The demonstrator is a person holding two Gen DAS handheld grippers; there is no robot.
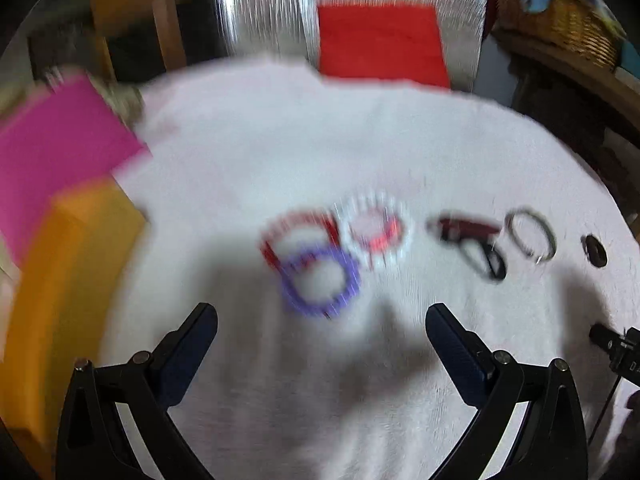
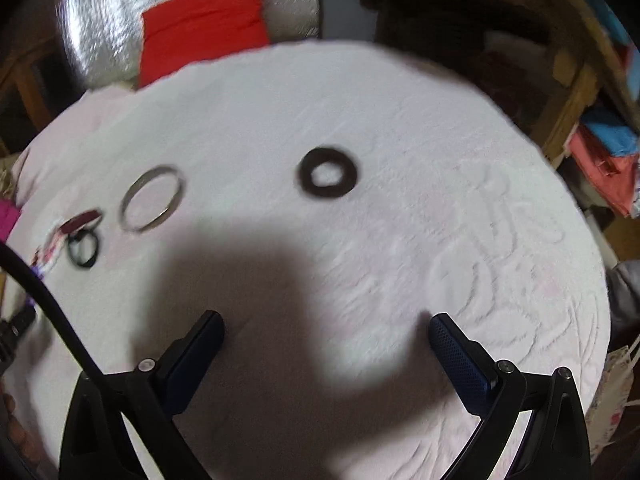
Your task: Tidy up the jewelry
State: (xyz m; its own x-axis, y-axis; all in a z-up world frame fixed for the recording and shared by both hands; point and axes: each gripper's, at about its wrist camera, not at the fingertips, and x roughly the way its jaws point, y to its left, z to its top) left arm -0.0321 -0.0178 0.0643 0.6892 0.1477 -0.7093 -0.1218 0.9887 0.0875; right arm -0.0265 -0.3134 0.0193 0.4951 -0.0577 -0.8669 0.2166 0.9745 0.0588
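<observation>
A: Take the white cloth as the landmark. What lies on it, left to right?

B: Off its left edge sit a pink sheet and an orange sheet, and beyond its far edge a red sheet. On the cloth, near the middle, a red bangle, a purple bangle and a white beaded bracelet overlap in a cluster. Right of them lie a dark red piece and a small black ring, touching or nearly so. Further right is a thin metal bangle, then a black ring-shaped piece, well apart from the rest.

A: And the grippers?

B: The left gripper hovers on the near side of the cluster, jaws spread wide, empty. The right gripper hovers nearer the metal bangle and black piece, also spread and empty.

A: How would these handle?

B: My guess: all light. The bangles look stiff and probably slippery, so pinch across the rim at one point. The beaded bracelet is likely to flex and droop. The cluster could drag together.

A: Any orientation?

B: All lie flat. The rings have no true long axis; the metal bangle only looks oval from the lens angle. Motion blur hides finer detail.
</observation>
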